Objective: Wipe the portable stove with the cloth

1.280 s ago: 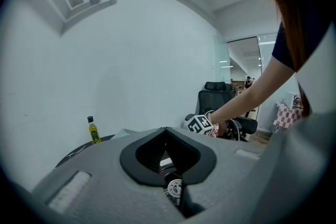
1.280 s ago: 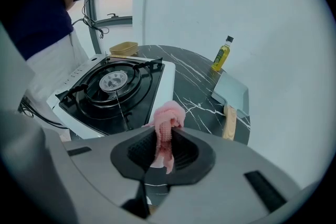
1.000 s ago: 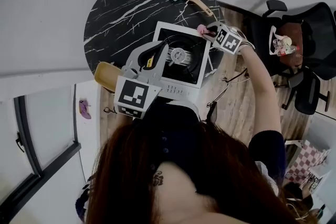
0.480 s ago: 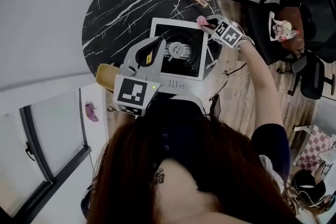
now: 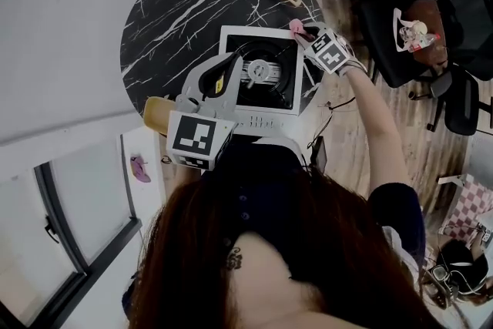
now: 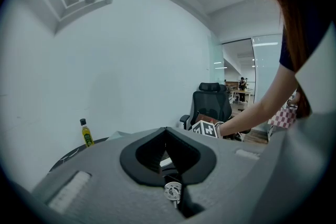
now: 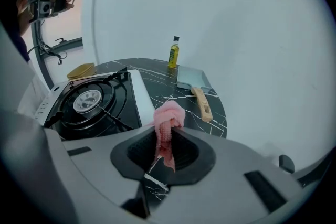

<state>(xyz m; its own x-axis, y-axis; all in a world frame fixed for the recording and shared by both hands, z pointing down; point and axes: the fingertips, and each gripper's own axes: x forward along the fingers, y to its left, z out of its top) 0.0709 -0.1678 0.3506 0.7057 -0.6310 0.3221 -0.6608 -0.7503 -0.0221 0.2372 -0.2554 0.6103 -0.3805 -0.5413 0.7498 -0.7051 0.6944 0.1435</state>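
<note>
Pink cloth (image 7: pixel 168 115) is pinched in the right gripper (image 7: pixel 167 132), its jaws narrow on the bunched fabric and a knotted end poking out past the tips. From above, that gripper (image 5: pixel 306 35) sits at the stove's (image 5: pixel 260 122) far right corner, with the cloth (image 5: pixel 296 28) right at the white rim; I cannot tell if it touches. The left gripper (image 5: pixel 228 75) hangs over the stove's near left side, its jaws (image 6: pixel 166 134) tip to tip on nothing.

I'd judge the wipe is at its start, or working along this edge. Next the cloth must press flat on the stove (image 7: pixel 134 97) and drag along the rim. The black grate prongs could snag it.
</note>
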